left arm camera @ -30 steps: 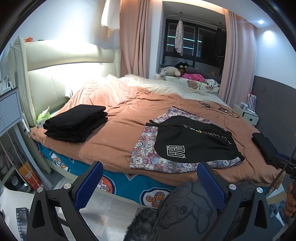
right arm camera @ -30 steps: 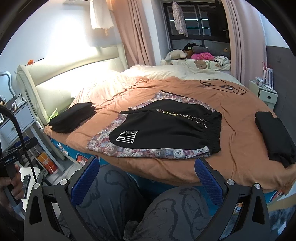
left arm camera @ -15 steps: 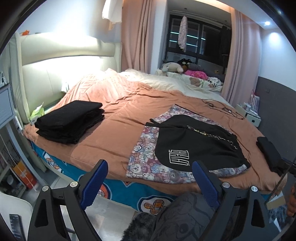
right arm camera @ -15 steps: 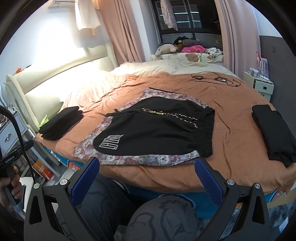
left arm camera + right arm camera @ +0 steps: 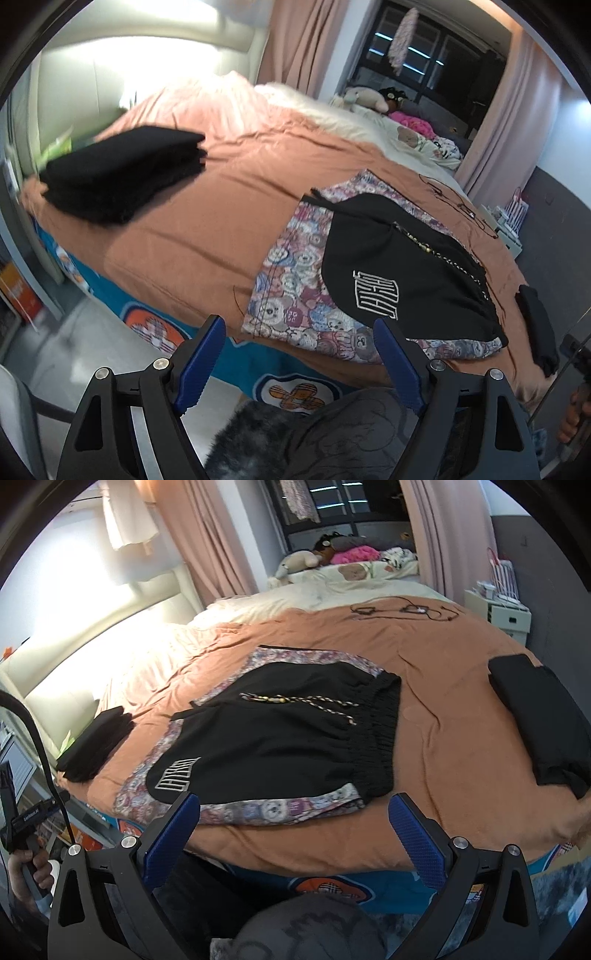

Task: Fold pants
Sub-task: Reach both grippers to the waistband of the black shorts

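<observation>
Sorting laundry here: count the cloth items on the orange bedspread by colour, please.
Black: 3, namely the spread shorts, a folded stack near the headboard, and a folded pile on the opposite side.
Bear-patterned: 1, the cloth under the shorts.
Total: 4

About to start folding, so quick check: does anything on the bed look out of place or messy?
Mostly tidy. The black shorts lie flat on a bear-print cloth. A tangle of cables sprawls loose on the orange duvet behind them, and the shorts' drawstring lies scattered across the fabric.
</observation>
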Demonstrator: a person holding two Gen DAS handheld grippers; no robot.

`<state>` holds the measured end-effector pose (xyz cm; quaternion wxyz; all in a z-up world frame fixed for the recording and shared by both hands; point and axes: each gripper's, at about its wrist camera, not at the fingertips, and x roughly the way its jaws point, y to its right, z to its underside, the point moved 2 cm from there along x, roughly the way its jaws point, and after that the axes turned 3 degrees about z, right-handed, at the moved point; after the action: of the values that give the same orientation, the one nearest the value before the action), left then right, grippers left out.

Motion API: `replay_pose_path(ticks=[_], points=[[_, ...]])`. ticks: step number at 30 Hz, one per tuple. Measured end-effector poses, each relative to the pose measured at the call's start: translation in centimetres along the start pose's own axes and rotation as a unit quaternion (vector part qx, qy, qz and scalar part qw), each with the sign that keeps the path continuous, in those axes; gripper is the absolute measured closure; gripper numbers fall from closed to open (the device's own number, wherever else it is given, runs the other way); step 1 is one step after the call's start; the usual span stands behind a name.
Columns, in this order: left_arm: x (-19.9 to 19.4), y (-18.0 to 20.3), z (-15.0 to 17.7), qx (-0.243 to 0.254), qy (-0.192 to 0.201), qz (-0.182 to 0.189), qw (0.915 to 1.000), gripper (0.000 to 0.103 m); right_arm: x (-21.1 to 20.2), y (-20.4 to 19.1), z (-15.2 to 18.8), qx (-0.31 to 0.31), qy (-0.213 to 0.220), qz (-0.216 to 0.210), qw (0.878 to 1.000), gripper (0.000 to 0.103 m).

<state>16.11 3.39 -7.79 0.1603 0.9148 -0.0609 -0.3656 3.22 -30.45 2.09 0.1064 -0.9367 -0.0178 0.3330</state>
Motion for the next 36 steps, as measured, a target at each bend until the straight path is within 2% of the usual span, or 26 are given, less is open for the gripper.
replay_pose_path(ticks=[8,17,27,29,32,34,36], points=[[4.0,-2.4,1.2,-0.039,-0.049,0.033,0.9975,0.019,3.4,2.1,0.0,0.039,-0.031,0.006,0.999,0.000],[7.9,-3.8,2.1,-0.098,-0.099,0.090,0.9862,0.019,6.2,4.3,0.4,0.063,-0.053,-0.001,0.997,0.000],[12.4,-4.0,2.4,-0.109,-0.133,0.109,0.9791,0.019,9.3,6.2,1.1,0.109,-0.074,-0.010,0.991,0.000],[12.7,-4.1,2.3,-0.114,-0.132,0.114,0.9780,0.019,9.9,6.0,1.1,0.111,-0.080,-0.011,0.991,0.000],[12.2,-3.8,1.6,-0.108,-0.114,0.116,0.9808,0.023,10.9,5.3,1.0,0.105,-0.086,-0.016,0.991,0.000],[11.5,-3.8,0.9,-0.107,-0.096,0.117,0.9827,0.033,11.4,5.1,1.0,0.103,-0.086,-0.016,0.991,0.000],[11.1,-4.0,0.2,-0.111,-0.080,0.117,0.9837,0.038,12.0,5.0,0.9,0.106,-0.087,-0.019,0.990,0.000]])
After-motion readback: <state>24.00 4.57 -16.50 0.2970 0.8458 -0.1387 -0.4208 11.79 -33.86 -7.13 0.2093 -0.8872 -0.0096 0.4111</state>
